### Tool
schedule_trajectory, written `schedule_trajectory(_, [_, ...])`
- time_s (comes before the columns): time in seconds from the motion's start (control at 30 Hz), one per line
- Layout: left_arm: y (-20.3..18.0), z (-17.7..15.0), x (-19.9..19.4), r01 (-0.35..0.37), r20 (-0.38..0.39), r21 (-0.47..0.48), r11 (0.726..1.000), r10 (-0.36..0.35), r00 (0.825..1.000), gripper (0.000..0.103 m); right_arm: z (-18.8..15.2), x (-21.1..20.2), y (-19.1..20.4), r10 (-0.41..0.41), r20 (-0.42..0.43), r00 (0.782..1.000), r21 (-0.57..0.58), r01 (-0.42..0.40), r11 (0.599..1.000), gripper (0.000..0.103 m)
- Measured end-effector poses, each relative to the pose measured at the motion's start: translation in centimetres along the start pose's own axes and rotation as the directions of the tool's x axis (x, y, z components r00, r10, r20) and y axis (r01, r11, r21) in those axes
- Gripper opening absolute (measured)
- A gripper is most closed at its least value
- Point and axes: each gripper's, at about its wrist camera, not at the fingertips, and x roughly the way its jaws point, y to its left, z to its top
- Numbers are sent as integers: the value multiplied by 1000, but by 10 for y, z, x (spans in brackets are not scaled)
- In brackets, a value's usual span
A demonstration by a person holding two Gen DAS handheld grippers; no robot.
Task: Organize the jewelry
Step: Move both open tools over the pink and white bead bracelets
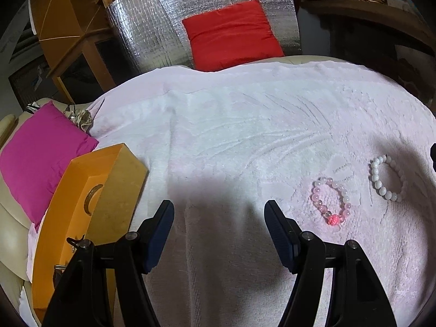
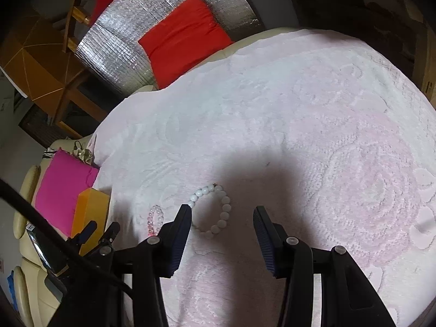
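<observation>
Left gripper (image 1: 219, 209): jaws apart, empty, above pink towel (image 1: 231, 114). Right gripper (image 2: 222, 215): jaws apart, empty. White bead bracelet (image 1: 388, 178) on towel, just right of pink bead bracelet (image 1: 331, 201). Orange box (image 1: 90, 209) off towel's left edge, lid up.

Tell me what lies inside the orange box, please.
The orange box stands open; a curved pale piece shows on its inner wall. The left gripper hides its lower part.
</observation>
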Motion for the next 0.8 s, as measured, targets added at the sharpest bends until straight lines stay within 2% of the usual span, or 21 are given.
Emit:
schedule_trajectory(0.47, [-3,-2,4,17,-22,17,1000,-17,1000,70,-1,-1,-1,11,-16,1000,12,-10,1000,51])
schedule_trajectory(0.63, [4,-3,9,84,-56,-25,996,-86,995,70,-1,3,-2,30,-31,999,31,-29,999,51])
schedule_trajectory(0.8, [3,-5,9,139,-68,-43,989,-142,988,70,-3,10,-2,29,-49,998,43,-26,999,46])
